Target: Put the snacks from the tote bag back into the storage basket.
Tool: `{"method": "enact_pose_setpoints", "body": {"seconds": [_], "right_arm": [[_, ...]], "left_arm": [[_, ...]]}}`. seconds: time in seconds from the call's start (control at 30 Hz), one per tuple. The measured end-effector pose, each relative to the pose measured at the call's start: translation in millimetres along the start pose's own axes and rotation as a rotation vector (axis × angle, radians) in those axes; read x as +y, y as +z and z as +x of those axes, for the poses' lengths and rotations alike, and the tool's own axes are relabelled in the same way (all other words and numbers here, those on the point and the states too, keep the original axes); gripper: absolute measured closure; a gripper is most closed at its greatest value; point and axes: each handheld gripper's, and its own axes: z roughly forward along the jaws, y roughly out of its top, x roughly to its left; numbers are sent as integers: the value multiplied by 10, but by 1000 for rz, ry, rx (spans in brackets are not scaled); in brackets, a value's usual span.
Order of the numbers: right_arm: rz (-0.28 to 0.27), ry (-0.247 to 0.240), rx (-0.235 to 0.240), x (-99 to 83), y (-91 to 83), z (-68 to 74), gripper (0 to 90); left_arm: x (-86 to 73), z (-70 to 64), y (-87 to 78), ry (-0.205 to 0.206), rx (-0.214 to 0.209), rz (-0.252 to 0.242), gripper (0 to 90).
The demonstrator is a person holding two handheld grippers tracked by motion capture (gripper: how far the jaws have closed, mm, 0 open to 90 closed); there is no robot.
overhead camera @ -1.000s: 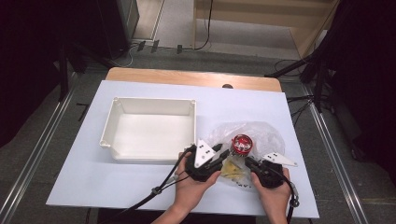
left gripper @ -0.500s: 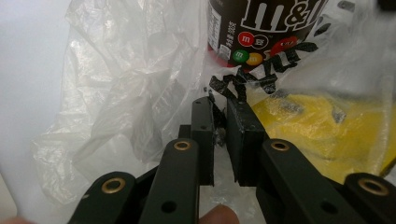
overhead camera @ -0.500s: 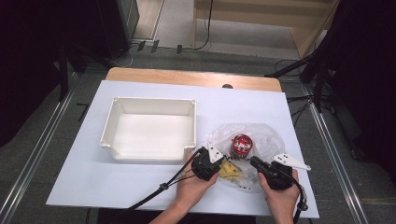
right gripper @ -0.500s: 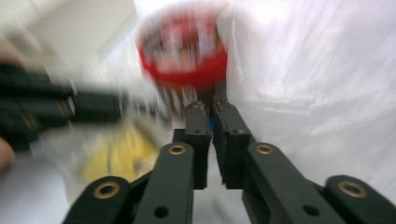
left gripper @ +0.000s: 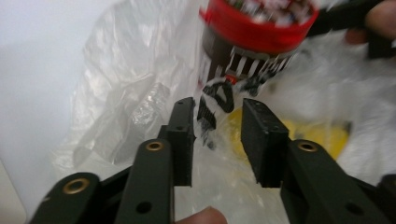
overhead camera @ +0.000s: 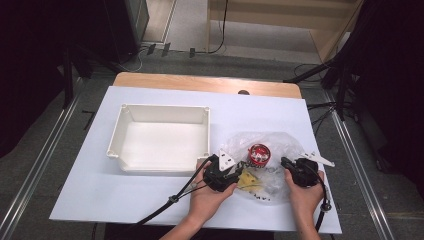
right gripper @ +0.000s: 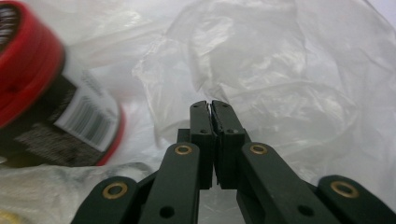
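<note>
Right hand-held gripper (right gripper: 212, 109) pinches the plastic bag (right gripper: 261, 60) (crumpled) — left hand-held gripper (left gripper: 219, 116) gapes.

white tray (overhead camera: 159, 140) – on the white table top (overhead camera: 100, 190), left half | wooden board edge (overhead camera: 200, 82) – far side

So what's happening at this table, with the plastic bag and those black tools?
A person holds a claw tool in each hand over a clear plastic bag on the white table. The right claw is shut, seemingly pinching the film; the left claw is open at the bag's other side. Inside the bag sit a red-lidded can and a yellow item. A white bin stands beside it.
</note>
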Motion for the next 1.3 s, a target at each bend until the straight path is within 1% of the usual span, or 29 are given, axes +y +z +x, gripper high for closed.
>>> {"method": "enact_pose_setpoints", "body": {"seconds": [0.03,0.07,0.13,0.2,0.23,0.27,0.3,0.33,0.4,0.43,0.47,0.5,0.53,0.6,0.67,0.7,0.73,0.77,0.8,0.83,0.9,0.93,1.07,1.1,1.13,1.17,1.23,1.27,1.3], "right_arm": [[-6,16,-1,3,-13,-9,888],[-24,12,-1,11,-40,-3,877],[-78,-4,30,32,-110,26,857],[-121,-27,44,57,-178,68,853],[-121,-27,44,57,-178,68,853],[-157,-36,62,70,-232,106,853],[-169,-45,66,72,-247,119,853],[-173,-47,75,69,-261,137,853],[-167,-50,89,54,-260,152,849],[-167,-50,89,54,-260,152,849],[-146,-39,96,33,-231,144,856],[-144,-42,95,28,-216,129,858],[-132,-27,101,22,-207,121,860],[-139,-17,104,21,-203,99,863],[-149,-27,127,32,-216,107,870],[-156,-43,140,38,-219,123,876],[-159,-56,148,41,-220,142,876],[-155,-56,153,41,-221,164,884],[-157,-68,153,42,-213,171,886],[-153,-62,153,42,-209,181,887],[-152,-64,151,42,-201,181,889],[-142,-55,155,39,-188,178,891],[-130,-50,159,30,-172,169,896],[-126,-48,159,27,-171,167,896],[-126,-50,160,24,-166,161,896],[-121,-42,159,20,-162,156,897],[-115,-38,156,10,-145,132,899],[-115,-38,156,10,-145,132,899],[-105,-20,156,-6,-134,113,900]], "left_arm": [[29,-10,-31,-11,-19,-18,605],[61,-20,-64,-20,-39,-32,580],[124,-55,-122,-33,-68,-65,529],[187,-102,-148,-29,-87,-82,488],[187,-102,-148,-29,-87,-82,471],[233,-143,-132,-10,-84,-80,471],[244,-149,-106,-9,-75,-76,470],[249,-142,-69,-16,-78,-70,456],[239,-123,15,-34,-79,-60,414],[239,-123,15,-34,-79,-60,397],[230,-118,59,-40,-76,-57,374],[217,-118,103,-37,-70,-59,361],[212,-120,119,-34,-61,-59,348],[204,-119,152,-29,-57,-63,333],[194,-110,186,-30,-47,-53,326],[190,-103,197,-26,-44,-45,325],[190,-103,197,-26,-44,-45,326],[186,-101,220,-27,-40,-47,324],[187,-103,225,-27,-40,-50,323],[190,-109,231,-24,-43,-52,324],[193,-118,240,-21,-45,-55,320],[202,-138,267,-12,-40,-49,315],[209,-162,351,-12,-21,-36,265],[209,-162,351,-12,-21,-36,245],[206,-179,391,3,-1,-30,224],[205,-189,409,7,13,-26,201],[203,-196,450,2,27,-12,161],[203,-196,450,2,27,-12,148],[203,-195,488,-12,27,-9,144]]}}
